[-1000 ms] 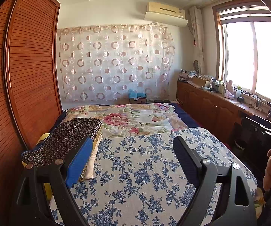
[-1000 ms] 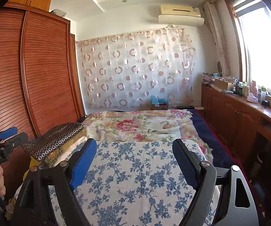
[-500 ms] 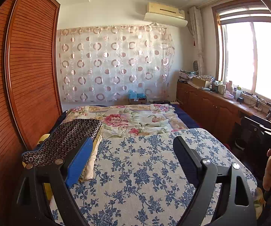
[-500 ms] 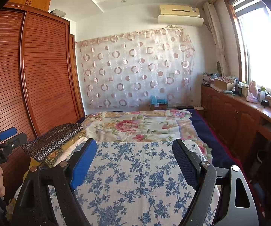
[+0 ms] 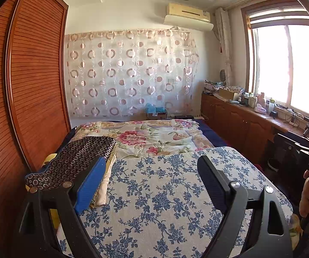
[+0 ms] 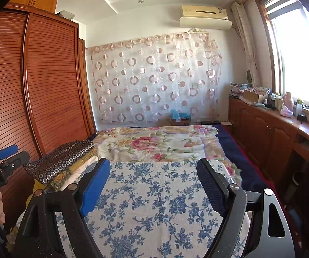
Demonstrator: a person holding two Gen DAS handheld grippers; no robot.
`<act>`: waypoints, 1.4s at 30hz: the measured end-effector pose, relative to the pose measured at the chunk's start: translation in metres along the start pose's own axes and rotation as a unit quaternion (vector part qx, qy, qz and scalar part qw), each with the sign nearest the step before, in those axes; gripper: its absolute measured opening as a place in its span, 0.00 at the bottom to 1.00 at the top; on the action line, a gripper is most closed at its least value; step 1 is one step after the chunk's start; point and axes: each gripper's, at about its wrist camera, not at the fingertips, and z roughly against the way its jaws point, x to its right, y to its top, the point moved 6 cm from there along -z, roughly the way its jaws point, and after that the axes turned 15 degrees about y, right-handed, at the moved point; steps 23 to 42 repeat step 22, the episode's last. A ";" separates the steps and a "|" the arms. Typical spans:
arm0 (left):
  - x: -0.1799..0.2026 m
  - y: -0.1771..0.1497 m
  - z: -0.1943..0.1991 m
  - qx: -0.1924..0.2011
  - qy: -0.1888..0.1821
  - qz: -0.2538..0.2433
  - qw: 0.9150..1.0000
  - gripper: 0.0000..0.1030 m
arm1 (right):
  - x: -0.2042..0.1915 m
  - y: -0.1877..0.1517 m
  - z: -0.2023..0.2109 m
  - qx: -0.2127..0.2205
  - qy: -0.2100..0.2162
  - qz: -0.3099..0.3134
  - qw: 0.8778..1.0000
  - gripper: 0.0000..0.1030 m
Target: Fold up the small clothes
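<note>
Fingers of left gripper (image 5: pixel 152 185) and right gripper (image 6: pixel 154 185) stand apart, empty, above the blue-flowered cloth (image 5: pixel 165 193). Stack of folded clothes (image 5: pixel 77 161) lies at centre left of the frame on the bed (image 5: pixel 154 135).

The near end of the blue-flowered cloth (image 5: pixel 154 193) runs off the bottom edge in both views, partly covered by the frames of each hand-held gripper. A stack of folded fabrics (image 6: pixel 64 167) under a dark ring-patterned piece (image 5: pixel 77 161) shows only its edges; what the lower layers are cannot be told. The wardrobe (image 5: pixel 25 86) is cut off at left. Small bottles and boxes on the desk (image 6: pixel 279 124) under the window (image 5: pixel 294 68) are too small to identify. Glare blanks out the window panes.
</note>
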 end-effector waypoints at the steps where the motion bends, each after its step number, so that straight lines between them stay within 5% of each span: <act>1: 0.000 0.000 -0.001 0.000 0.000 0.000 1.000 0.85 | -0.001 -0.001 0.000 0.000 0.000 0.000 1.000 0.82; 42: 0.000 -0.002 -0.001 0.001 0.000 0.000 1.000 0.85 | -0.001 -0.002 0.000 -0.001 -0.001 0.001 1.000 0.82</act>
